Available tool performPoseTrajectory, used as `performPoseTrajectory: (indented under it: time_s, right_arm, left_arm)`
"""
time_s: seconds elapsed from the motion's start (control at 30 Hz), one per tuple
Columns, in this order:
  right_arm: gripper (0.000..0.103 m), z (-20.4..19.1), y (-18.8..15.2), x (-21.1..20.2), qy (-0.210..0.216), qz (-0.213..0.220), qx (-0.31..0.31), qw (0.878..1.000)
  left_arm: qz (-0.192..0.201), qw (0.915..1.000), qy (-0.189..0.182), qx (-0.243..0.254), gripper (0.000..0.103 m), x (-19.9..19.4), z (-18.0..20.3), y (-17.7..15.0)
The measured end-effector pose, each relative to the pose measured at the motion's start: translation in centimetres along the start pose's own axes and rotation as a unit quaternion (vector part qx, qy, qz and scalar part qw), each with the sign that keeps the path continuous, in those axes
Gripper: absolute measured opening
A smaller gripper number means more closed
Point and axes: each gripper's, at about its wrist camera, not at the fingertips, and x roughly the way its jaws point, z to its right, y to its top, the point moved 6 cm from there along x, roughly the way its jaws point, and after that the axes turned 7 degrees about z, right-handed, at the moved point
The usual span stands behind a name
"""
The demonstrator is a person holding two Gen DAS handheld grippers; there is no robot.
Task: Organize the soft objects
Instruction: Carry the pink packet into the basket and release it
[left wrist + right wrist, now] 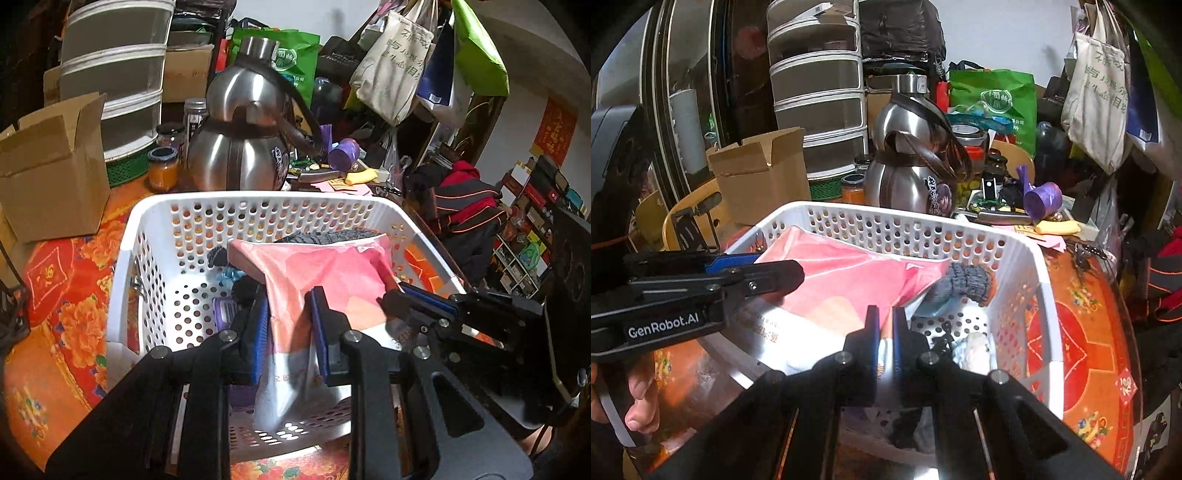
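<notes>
A pink and white soft plastic package [325, 280] lies tilted across a white perforated basket [155, 221]. My left gripper [290, 317] is closed on the package's near edge. My right gripper [884, 332] is closed on another part of the same package [842, 280], and it shows from the side in the left wrist view [413, 295]. The left gripper shows from the side in the right wrist view [757, 266]. In the basket [1049, 295] lie a grey knitted item [967, 280], a blue soft item [231, 275], a purple pack [225, 308] and a white soft item [973, 349].
The basket stands on a red and orange flowered tablecloth [62, 306]. Behind it are a steel thermos jug [240, 136], a cardboard box [51, 173], jars [162, 168], a stacked drawer unit [114, 74], a purple cup [345, 153] and hanging bags [395, 59].
</notes>
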Motion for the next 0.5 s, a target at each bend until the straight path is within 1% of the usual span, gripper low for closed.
performPoseTrajectory:
  time_s: [0.17,0.27,0.33,0.37,0.4,0.43,0.47,0.5]
  right_arm:
    - [0.007,0.1,-0.4,0.6,-0.009,-0.001,-0.003,1.000]
    - [0.007,0.3,-0.7,0.8,-0.010,-0.008,0.003,1.000]
    - [0.009,0.7,-0.9,0.6,-0.019,-0.005,0.003,1.000]
    - [0.012,0.9,-1.0,0.4,-0.019,-0.003,0.006,1.000]
    - [0.024,1.1,-0.9,0.1,-0.020,0.001,0.010,1.000]
    - [0.044,1.3,-1.0,-0.2,-0.021,0.003,0.015,1.000]
    - [0.054,1.5,-1.0,-0.4,-0.019,0.002,0.018,1.000]
    - [0.070,1.5,-1.0,-0.6,-0.018,0.003,0.020,1.000]
  left_arm:
    - [-0.007,0.9999,-0.001,-0.008,0.022,0.7,-0.4,-0.4]
    - [-0.004,0.9999,0.009,-0.011,0.025,0.8,-0.9,-0.5]
    - [-0.002,0.9997,0.020,-0.010,0.026,0.7,-1.5,-0.5]
    - [-0.002,0.9997,0.021,-0.010,0.027,0.6,-1.7,-0.5]
    - [0.002,0.9997,0.020,-0.011,0.035,0.3,-1.9,-0.5]
    - [0.006,0.9997,0.022,-0.011,0.043,-0.1,-2.0,-0.4]
    - [0.015,0.9995,0.027,-0.006,0.065,-0.9,-2.1,-0.3]
    - [0.030,0.9989,0.035,0.003,0.084,-1.7,-2.1,-0.2]
